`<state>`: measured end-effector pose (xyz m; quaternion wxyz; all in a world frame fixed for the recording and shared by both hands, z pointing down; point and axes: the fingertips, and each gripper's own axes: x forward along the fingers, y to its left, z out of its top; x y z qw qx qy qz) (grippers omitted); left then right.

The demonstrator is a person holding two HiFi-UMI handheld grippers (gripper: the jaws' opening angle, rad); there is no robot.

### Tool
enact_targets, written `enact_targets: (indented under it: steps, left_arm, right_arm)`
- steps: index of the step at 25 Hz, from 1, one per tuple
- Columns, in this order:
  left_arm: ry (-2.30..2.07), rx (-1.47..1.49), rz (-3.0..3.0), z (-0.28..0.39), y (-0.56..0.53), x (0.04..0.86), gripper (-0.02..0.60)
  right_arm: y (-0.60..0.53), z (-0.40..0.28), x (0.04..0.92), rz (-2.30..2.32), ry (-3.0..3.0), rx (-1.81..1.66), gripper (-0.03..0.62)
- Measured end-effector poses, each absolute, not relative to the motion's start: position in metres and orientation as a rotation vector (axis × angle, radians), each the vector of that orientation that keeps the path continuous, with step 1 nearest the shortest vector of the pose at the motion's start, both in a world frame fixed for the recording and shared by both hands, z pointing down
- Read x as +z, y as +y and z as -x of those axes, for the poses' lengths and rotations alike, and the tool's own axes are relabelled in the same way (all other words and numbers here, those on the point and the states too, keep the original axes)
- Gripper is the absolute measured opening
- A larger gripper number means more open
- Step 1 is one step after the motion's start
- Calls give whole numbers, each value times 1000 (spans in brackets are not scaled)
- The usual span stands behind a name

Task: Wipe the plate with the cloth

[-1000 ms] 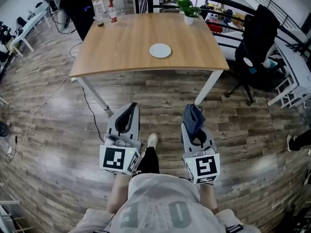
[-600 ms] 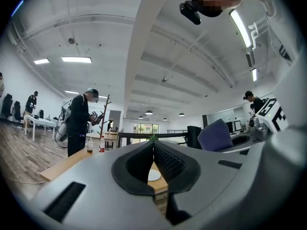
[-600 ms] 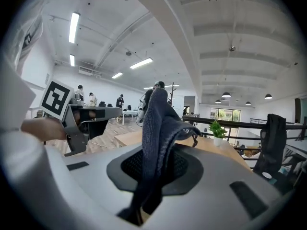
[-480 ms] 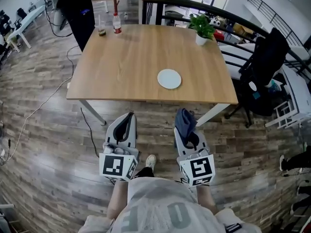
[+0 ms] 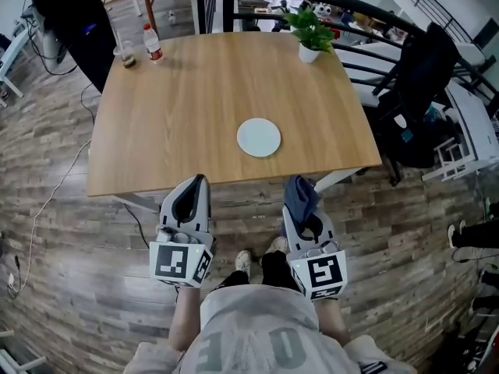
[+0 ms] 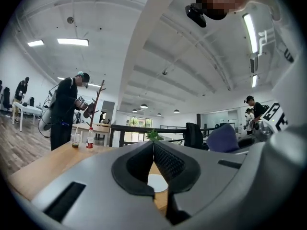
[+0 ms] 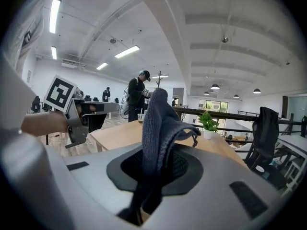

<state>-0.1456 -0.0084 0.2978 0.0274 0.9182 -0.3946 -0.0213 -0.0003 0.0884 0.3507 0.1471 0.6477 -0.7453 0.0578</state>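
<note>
A small white plate (image 5: 259, 137) lies on the wooden table (image 5: 179, 107), toward its near edge; the left gripper view shows the plate (image 6: 157, 182) just past the jaws. My left gripper (image 5: 196, 182) is shut and empty, at the table's near edge left of the plate. My right gripper (image 5: 299, 185) is shut on a dark blue cloth (image 5: 300, 195), at the near edge right of the plate. In the right gripper view the cloth (image 7: 160, 128) stands bunched up out of the jaws.
A potted plant (image 5: 309, 33) stands at the table's far right; a bottle (image 5: 153, 44) and a cup (image 5: 128, 55) at its far left. A black office chair (image 5: 417, 92) sits to the right. A person in dark clothes (image 5: 66, 18) stands beyond the far left corner.
The table and plate have come nearer in the head view. Both grippers moved forward from over the floor to the table's near edge, the cloth still held in the right one.
</note>
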Motion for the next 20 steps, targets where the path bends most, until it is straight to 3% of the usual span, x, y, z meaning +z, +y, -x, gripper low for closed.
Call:
enact_targets:
  steps: [12,20]
  left_arm:
    - [-1202,-49,-2893,57,-83,284,8]
    - [-1302,-67,-2891,2,-161,264,8]
  right_arm:
    - [-19,-60,338,-1812,-2256,73,55]
    - [-96,-141,332,-1794,-2276,38,55]
